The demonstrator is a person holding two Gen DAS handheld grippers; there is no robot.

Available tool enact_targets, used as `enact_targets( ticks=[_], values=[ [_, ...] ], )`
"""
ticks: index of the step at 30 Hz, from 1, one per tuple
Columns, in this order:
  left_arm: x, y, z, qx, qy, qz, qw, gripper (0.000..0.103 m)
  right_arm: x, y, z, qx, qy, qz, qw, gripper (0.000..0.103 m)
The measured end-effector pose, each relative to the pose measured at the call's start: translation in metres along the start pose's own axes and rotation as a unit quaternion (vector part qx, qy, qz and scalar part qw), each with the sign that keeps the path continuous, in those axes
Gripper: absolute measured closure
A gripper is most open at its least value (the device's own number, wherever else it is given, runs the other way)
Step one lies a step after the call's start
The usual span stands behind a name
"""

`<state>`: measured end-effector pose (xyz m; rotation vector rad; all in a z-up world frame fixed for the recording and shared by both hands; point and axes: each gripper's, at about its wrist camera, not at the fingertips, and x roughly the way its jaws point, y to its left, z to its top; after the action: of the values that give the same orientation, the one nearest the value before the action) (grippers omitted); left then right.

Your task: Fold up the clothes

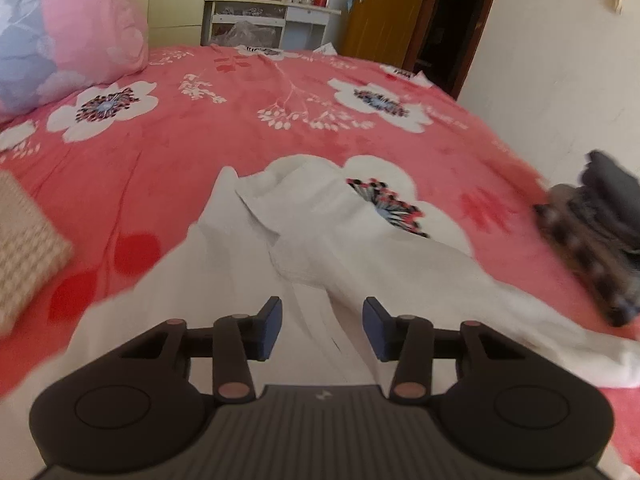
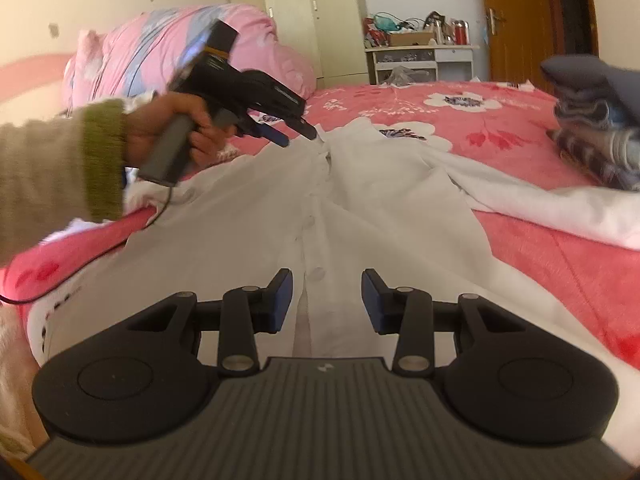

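Observation:
A white button-up shirt lies spread on the pink flowered bed cover, collar toward the far end. It also shows in the left wrist view, collar ahead. My left gripper is open and empty just above the shirt's placket near the collar. It shows from the side in the right wrist view, held by a hand in a green-cuffed sleeve. My right gripper is open and empty, low over the buttoned front near the hem. One sleeve lies out to the right.
A stack of folded dark clothes sits on the bed's right side, also in the left wrist view. A beige checked cushion lies at left. Pink pillows are at the bed's head. A door and a cluttered desk stand beyond.

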<state>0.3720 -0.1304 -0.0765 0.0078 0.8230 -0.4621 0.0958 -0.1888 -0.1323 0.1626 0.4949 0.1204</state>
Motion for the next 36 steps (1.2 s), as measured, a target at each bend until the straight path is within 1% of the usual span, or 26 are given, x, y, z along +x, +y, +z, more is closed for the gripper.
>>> enact_targets(
  ticks=[1, 4, 8, 10, 12, 13, 15, 16, 18, 20, 23, 25, 27, 31, 32, 33, 36],
  values=[
    [0.01, 0.0, 0.005, 0.003, 0.002, 0.006, 1.0, 0.06, 0.002, -0.003, 0.0, 0.009, -0.002, 0.003, 1.0, 0.066],
    [0.036, 0.01, 0.022, -0.019, 0.019, 0.004, 0.9996, 0.06, 0.005, -0.01, 0.002, 0.025, -0.005, 0.011, 1.0, 0.066],
    [0.064, 0.025, 0.042, -0.068, 0.039, -0.012, 0.9969, 0.06, 0.009, -0.013, 0.003, 0.03, -0.005, 0.028, 0.999, 0.066],
    [0.075, 0.029, 0.047, -0.085, 0.05, -0.013, 0.995, 0.063, 0.012, -0.005, 0.004, -0.001, 0.003, 0.034, 0.999, 0.066],
    [0.083, 0.032, 0.051, -0.099, 0.058, -0.016, 0.9933, 0.07, 0.015, 0.004, 0.005, -0.033, 0.011, 0.04, 0.999, 0.066],
    [0.084, 0.032, 0.052, -0.1, 0.059, -0.018, 0.993, 0.071, 0.017, 0.008, 0.005, -0.054, 0.02, 0.039, 0.998, 0.066],
    [0.086, 0.031, 0.054, -0.098, 0.06, -0.022, 0.9931, 0.078, 0.022, 0.018, 0.005, -0.1, 0.042, 0.036, 0.993, 0.066],
    [0.087, 0.03, 0.055, -0.094, 0.061, -0.023, 0.9934, 0.078, 0.024, 0.022, 0.004, -0.116, 0.05, 0.033, 0.991, 0.067],
    [0.088, 0.027, 0.055, -0.088, 0.062, -0.024, 0.9939, 0.082, 0.028, 0.028, 0.003, -0.149, 0.066, 0.027, 0.986, 0.072],
    [0.09, 0.026, 0.055, -0.088, 0.062, -0.027, 0.9938, 0.085, 0.033, 0.03, 0.005, -0.161, 0.079, 0.022, 0.984, 0.078],
    [0.093, 0.024, 0.055, -0.091, 0.062, -0.03, 0.9935, 0.087, 0.038, 0.03, 0.008, -0.16, 0.087, 0.011, 0.983, 0.084],
    [0.095, 0.023, 0.055, -0.091, 0.061, -0.031, 0.9935, 0.089, 0.042, 0.03, 0.009, -0.158, 0.097, 0.008, 0.983, 0.084],
    [0.097, 0.022, 0.055, -0.091, 0.058, -0.032, 0.9937, 0.093, 0.046, 0.033, 0.007, -0.172, 0.108, 0.006, 0.979, 0.084],
    [0.094, 0.016, 0.057, -0.083, 0.046, -0.026, 0.9951, 0.098, 0.045, 0.037, 0.006, -0.182, 0.114, 0.006, 0.977, 0.084],
    [0.09, 0.013, 0.059, -0.077, 0.036, -0.024, 0.9961, 0.099, 0.044, 0.035, 0.007, -0.176, 0.114, 0.005, 0.978, 0.089],
    [0.086, 0.01, 0.062, -0.074, 0.028, -0.027, 0.9965, 0.099, 0.042, 0.033, 0.007, -0.169, 0.115, 0.003, 0.979, 0.101],
    [0.073, 0.001, 0.073, -0.062, 0.006, -0.038, 0.9973, 0.099, 0.034, 0.018, 0.014, -0.103, 0.097, 0.01, 0.99, 0.101]
  ],
)
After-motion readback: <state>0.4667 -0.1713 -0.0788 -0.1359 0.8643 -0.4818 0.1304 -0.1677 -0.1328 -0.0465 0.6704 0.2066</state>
